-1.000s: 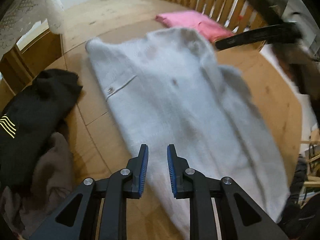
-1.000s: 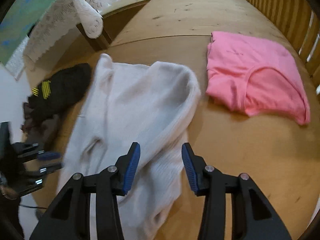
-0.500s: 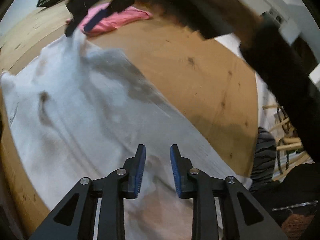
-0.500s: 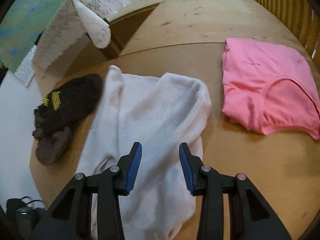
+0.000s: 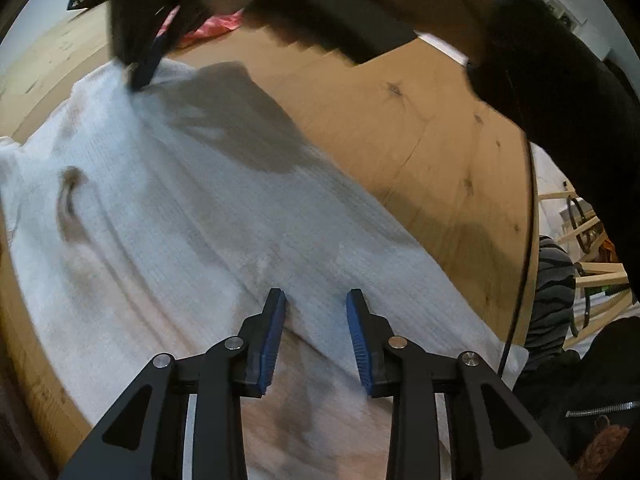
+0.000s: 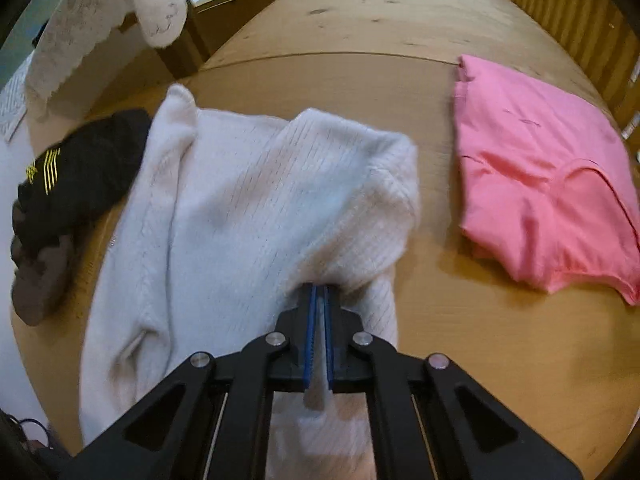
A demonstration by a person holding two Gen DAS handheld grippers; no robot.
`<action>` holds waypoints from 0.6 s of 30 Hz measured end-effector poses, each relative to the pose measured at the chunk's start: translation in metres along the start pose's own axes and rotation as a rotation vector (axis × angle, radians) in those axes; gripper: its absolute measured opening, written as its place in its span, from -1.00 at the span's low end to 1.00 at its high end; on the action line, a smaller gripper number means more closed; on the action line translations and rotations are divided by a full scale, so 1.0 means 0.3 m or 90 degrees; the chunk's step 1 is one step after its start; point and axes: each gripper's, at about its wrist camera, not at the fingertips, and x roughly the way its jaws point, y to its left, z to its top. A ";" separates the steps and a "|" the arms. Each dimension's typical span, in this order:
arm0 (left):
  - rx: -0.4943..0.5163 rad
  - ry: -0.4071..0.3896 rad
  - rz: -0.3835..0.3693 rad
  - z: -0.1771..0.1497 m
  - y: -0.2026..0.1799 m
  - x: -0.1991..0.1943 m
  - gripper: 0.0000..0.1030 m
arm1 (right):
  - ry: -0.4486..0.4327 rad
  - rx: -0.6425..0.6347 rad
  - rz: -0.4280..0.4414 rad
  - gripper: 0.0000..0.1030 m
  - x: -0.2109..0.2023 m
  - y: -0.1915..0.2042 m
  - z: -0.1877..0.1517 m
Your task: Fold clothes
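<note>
The white sweater (image 6: 240,200) lies lengthwise on the wooden surface (image 6: 460,340), its long axis running away from the right claw (image 6: 319,336). That claw is clenched on a fold of it. The left claw (image 5: 316,336) hangs released above the knit.

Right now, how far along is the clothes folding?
Done: the pink shirt lies folded on the table. In hand: the right claw is shut on a fold of the white sweater, while the left claw hovers open over it. Left: finishing the sweater, then the dark clothes heaped at the table's edge.
</note>
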 end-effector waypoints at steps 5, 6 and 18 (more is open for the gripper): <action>-0.004 -0.024 -0.011 -0.089 -0.045 -0.096 -0.36 | -0.007 -0.033 0.072 -0.89 -0.247 0.021 -0.288; -0.005 -0.023 -0.015 -0.113 -0.056 -0.103 -0.36 | 0.000 -0.040 0.084 -0.88 -0.283 0.031 -0.371; -0.055 -0.011 -0.024 -0.374 -0.097 -0.153 -0.36 | 0.091 -0.134 0.105 -0.27 -0.389 0.284 -1.142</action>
